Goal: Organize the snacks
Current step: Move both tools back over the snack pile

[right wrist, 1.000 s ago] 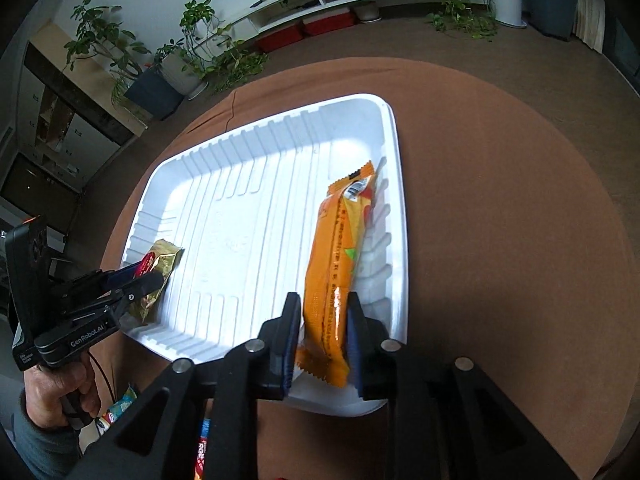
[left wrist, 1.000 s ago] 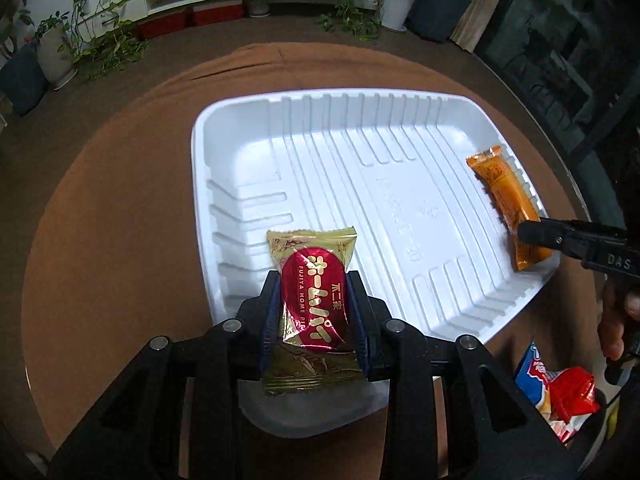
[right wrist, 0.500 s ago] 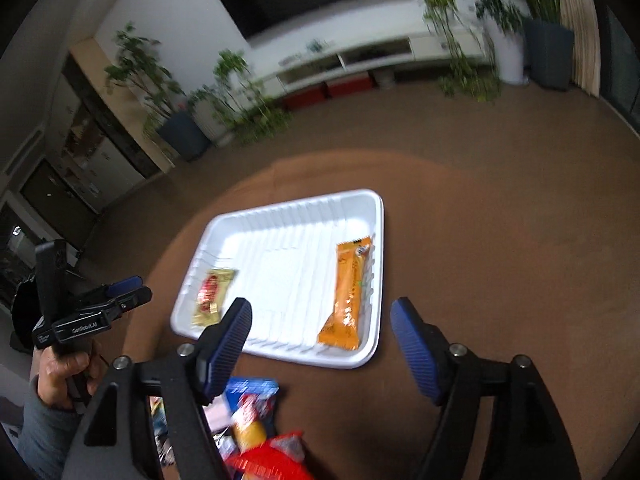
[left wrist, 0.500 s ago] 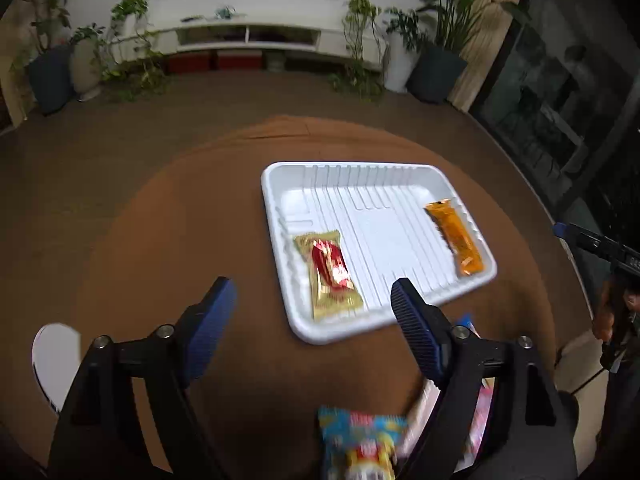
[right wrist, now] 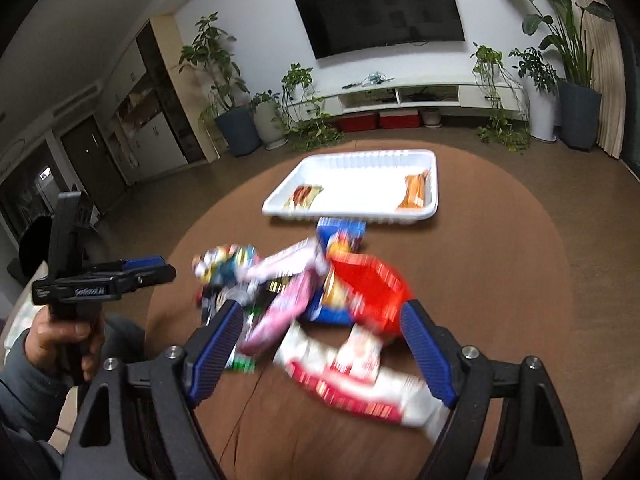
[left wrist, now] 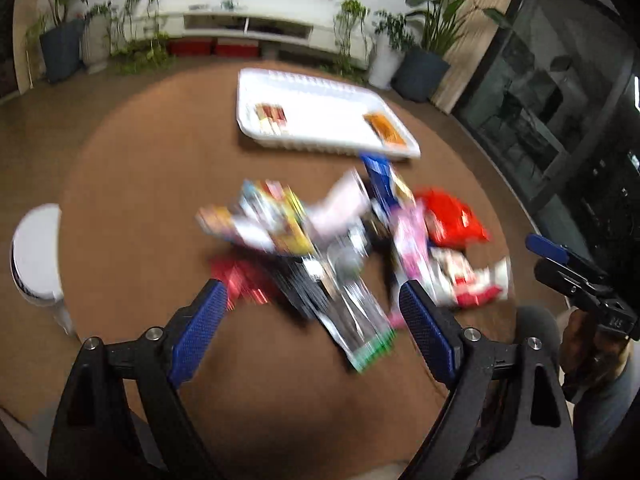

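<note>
A white tray lies at the far side of the round brown table. In it are a red-and-gold snack on the left and an orange bar on the right. A blurred pile of loose snack packets lies on the near side. My left gripper is open and empty above the pile. My right gripper is open and empty over a red-and-white packet. Each gripper shows in the other's view, the right and the left.
A white stool stands left of the table. A red bag lies at the pile's right. Potted plants and a low TV shelf stand along the far wall.
Both grippers have let go of their snacks in the tray, opened wide and pulled back toward me. The loose snack pile has come into view beneath them.
</note>
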The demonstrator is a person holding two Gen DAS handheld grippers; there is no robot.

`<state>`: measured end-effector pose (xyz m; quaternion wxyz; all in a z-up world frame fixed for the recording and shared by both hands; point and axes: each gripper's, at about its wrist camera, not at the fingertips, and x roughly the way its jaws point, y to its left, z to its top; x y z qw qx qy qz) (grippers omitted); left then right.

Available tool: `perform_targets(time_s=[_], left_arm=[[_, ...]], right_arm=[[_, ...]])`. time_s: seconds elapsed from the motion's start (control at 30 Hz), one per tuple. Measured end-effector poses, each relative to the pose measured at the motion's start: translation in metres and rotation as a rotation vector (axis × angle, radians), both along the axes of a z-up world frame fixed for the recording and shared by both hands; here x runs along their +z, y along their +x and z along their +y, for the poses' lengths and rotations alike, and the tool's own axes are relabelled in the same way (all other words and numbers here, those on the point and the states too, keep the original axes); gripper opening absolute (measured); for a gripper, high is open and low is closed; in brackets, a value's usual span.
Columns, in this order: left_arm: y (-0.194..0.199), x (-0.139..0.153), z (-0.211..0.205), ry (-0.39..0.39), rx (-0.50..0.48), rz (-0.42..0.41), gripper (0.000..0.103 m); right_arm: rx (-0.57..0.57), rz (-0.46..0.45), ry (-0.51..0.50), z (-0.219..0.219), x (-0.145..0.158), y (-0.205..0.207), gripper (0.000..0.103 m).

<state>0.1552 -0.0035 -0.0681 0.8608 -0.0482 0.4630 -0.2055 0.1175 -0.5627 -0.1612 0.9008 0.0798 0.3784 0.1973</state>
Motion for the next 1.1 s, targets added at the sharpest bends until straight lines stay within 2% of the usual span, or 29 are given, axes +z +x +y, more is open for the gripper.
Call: perform_targets(time_s=[0.2, 0.47, 0.67, 0.8, 0.9, 0.97, 1.1], left_arm=[[-0.022, -0.036, -0.037, 0.091, -0.013, 0.064, 0.087], [0.003, -0.051, -0.069, 0.219, 0.013, 0.075, 0.087], [0.017, -0.068, -0.082, 0.253, -0.005, 0.111, 0.086], [0.027, -0.069, -0.082, 0.260, 0.002, 0.100, 0.085], [0.030, -0.068, -0.080, 0.268, -0.006, 0.088, 0.078], [0.031, -0.067, -0.079, 0.272, -0.017, 0.078, 0.067], [0.029, -0.065, -0.071, 0.270, -0.038, 0.071, 0.059]], right_arm=[[0.006, 0.057, -0.077, 0.006, -0.014, -0.019, 0.083], [0.015, 0.080, -0.056, 0.010, -0.022, -0.029, 0.083], [0.018, 0.083, -0.041, 0.010, -0.023, -0.033, 0.083], [0.014, 0.087, -0.032, 0.007, -0.025, -0.033, 0.083], [0.018, 0.088, -0.039, 0.008, -0.025, -0.034, 0.083], [0.025, 0.087, -0.048, 0.009, -0.025, -0.035, 0.083], [0.049, 0.089, -0.068, 0.013, -0.025, -0.036, 0.083]])
